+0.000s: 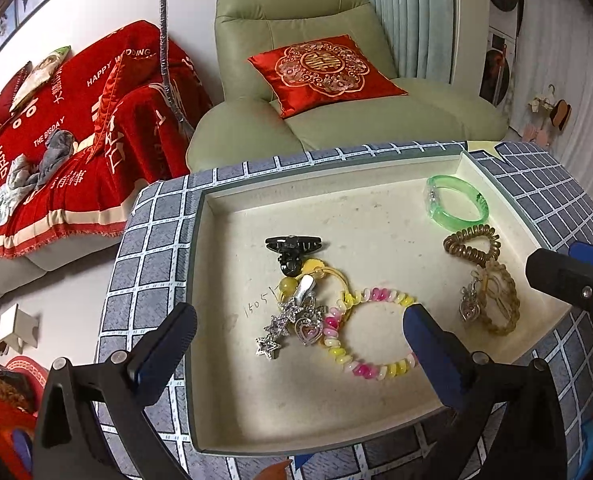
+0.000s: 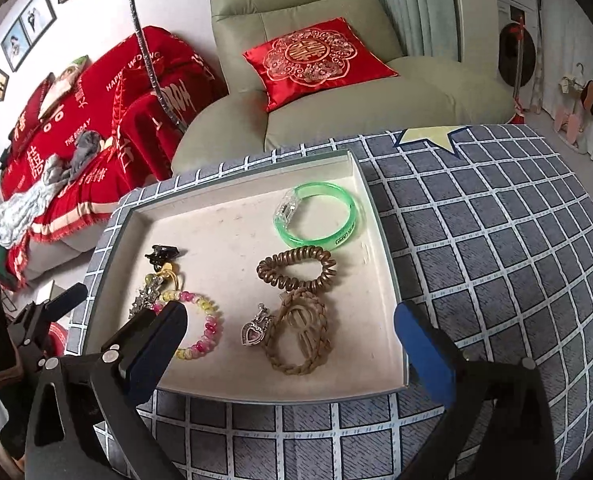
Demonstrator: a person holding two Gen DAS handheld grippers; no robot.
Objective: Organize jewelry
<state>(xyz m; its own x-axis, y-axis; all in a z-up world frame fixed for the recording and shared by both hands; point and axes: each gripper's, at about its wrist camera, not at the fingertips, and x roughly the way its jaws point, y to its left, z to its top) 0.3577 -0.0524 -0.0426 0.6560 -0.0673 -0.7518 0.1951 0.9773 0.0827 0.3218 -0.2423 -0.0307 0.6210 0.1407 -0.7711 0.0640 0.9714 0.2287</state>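
Note:
A cream tray point(image 1: 356, 208) point(image 2: 216, 232) on the checked table holds the jewelry. At its far right lie a green bangle point(image 1: 456, 222) point(image 2: 308, 240), a brown spiral hair tie point(image 1: 468, 254) point(image 2: 292, 257) and a braided brown bracelet point(image 1: 512, 300) point(image 2: 296, 368) with a heart charm point(image 2: 252, 334). Toward the left are a black claw clip point(image 1: 292, 246), a yellow beaded tie point(image 1: 292, 284), silver star charms point(image 1: 274, 330) and a pink-and-yellow spiral tie point(image 1: 372, 372) point(image 2: 210, 328). My left gripper point(image 1: 296, 320) hangs open above the star charms, holding nothing. My right gripper point(image 2: 290, 312) hangs open above the braided bracelet, also holding nothing.
The table wears a grey-blue checked cloth point(image 2: 496, 240) with a yellow star patch point(image 2: 428, 136). Behind it stand a green armchair point(image 1: 296, 12) with a red cushion point(image 1: 324, 68) and a sofa under a red throw point(image 1: 76, 128). A small box point(image 1: 16, 328) sits on the floor at left.

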